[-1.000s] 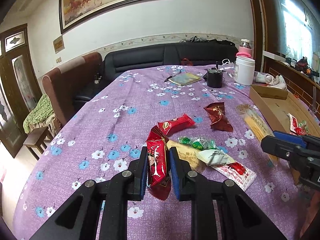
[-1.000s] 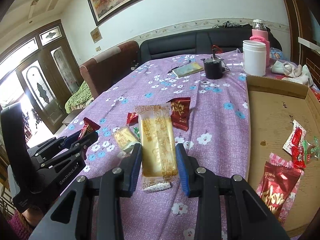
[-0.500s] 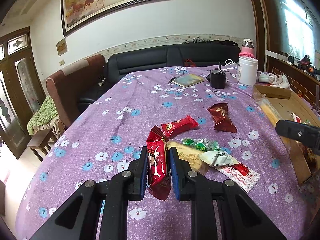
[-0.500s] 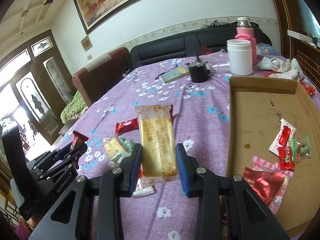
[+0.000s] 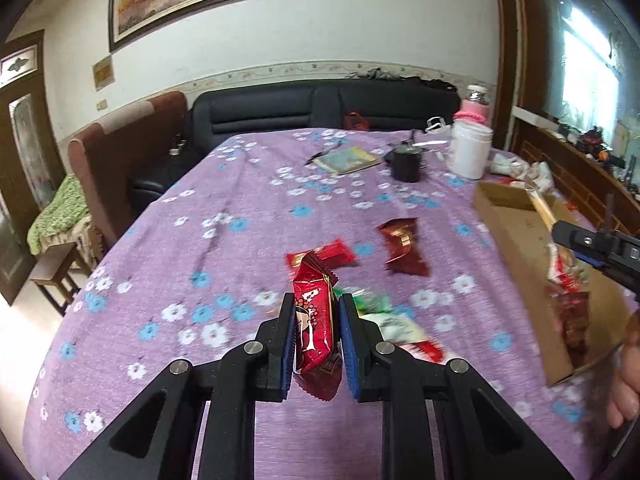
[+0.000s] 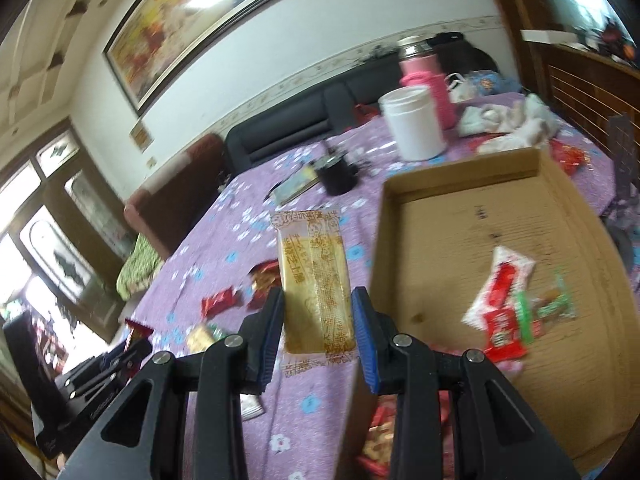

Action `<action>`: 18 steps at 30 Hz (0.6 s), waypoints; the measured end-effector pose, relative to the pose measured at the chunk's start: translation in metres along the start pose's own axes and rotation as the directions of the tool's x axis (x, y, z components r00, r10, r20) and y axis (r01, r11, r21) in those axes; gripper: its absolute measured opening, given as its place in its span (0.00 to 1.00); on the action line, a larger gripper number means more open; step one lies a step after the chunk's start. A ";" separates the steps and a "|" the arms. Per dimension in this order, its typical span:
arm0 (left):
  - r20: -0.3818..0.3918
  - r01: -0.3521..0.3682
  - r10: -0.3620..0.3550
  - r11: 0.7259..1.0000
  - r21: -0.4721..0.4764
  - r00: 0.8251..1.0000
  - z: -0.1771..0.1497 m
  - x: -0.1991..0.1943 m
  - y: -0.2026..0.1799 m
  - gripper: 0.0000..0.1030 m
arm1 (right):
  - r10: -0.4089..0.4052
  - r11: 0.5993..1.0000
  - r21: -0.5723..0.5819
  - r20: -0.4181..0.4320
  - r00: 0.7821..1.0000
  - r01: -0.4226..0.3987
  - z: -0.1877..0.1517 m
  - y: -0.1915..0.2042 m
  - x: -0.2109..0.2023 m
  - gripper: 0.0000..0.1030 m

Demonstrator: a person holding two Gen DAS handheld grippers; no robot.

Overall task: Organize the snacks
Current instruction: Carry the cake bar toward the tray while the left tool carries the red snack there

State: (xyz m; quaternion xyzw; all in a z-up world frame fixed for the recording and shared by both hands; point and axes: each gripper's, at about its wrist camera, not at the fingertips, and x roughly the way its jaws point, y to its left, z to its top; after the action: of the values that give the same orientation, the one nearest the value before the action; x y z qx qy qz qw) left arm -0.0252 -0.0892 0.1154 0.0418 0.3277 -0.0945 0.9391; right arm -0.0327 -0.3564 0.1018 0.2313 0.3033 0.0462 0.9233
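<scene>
My left gripper [image 5: 316,320] is shut on a red snack packet [image 5: 314,324] and holds it above the purple flowered tablecloth [image 5: 240,248]. My right gripper [image 6: 318,320] is shut on a long yellow wafer packet [image 6: 316,284] and holds it over the left wall of the cardboard box [image 6: 572,216]. The box holds several small red, white and green snacks [image 6: 504,304]. In the left wrist view the box [image 5: 516,232] lies at the right, with the right gripper [image 5: 596,246] above it. Loose packets [image 5: 402,246] lie on the cloth ahead of my left gripper.
A white jar [image 5: 470,150], a pink bottle [image 5: 476,106], a black cup [image 5: 406,164] and a booklet [image 5: 346,160] stand at the far end of the table. A black sofa [image 5: 320,108] and a brown armchair [image 5: 120,148] lie beyond. A hand [image 5: 626,376] shows at the right edge.
Both grippers have lifted with their packets. My right gripper has moved right, from over the cloth to over the box's left wall. My left gripper has risen and drifted right.
</scene>
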 end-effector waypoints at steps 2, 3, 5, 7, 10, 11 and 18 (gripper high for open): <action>0.004 0.020 -0.021 1.000 0.011 1.000 0.005 -0.001 -0.011 0.20 | -0.010 1.000 0.024 0.008 1.000 0.010 0.004 -0.008 -0.003 0.32; 0.004 0.030 -0.030 0.999 0.018 1.000 0.007 -0.002 -0.017 0.20 | -0.016 0.999 0.037 0.010 1.000 0.016 0.006 -0.012 -0.004 0.32; 0.000 0.062 -0.062 0.998 0.032 0.998 0.012 -0.003 -0.033 0.20 | -0.031 0.998 0.058 0.008 0.999 0.031 0.008 -0.018 -0.005 0.32; -0.008 0.096 -0.096 0.995 0.041 0.995 0.015 -0.003 -0.046 0.20 | -0.048 0.996 0.079 0.010 0.999 0.047 0.012 -0.026 -0.007 0.32; -0.018 0.152 -0.151 0.986 0.063 0.988 0.021 -0.005 -0.071 0.20 | -0.079 0.990 0.120 0.029 0.996 0.075 0.020 -0.044 -0.016 0.32; -0.021 0.174 -0.173 0.982 0.074 0.985 0.023 -0.006 -0.081 0.20 | -0.091 0.987 0.137 0.035 0.995 0.085 0.023 -0.050 -0.020 0.32; -0.089 0.321 -0.312 0.937 0.136 0.946 0.028 -0.001 -0.149 0.20 | -0.149 0.966 0.216 0.014 0.989 0.143 0.030 -0.085 -0.027 0.32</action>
State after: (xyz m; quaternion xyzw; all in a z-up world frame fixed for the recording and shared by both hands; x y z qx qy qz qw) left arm -0.0393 -0.2384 0.1348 0.0617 0.3528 -0.2671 0.8946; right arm -0.0423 -0.4506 0.0989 0.3073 0.3087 -0.0583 0.8983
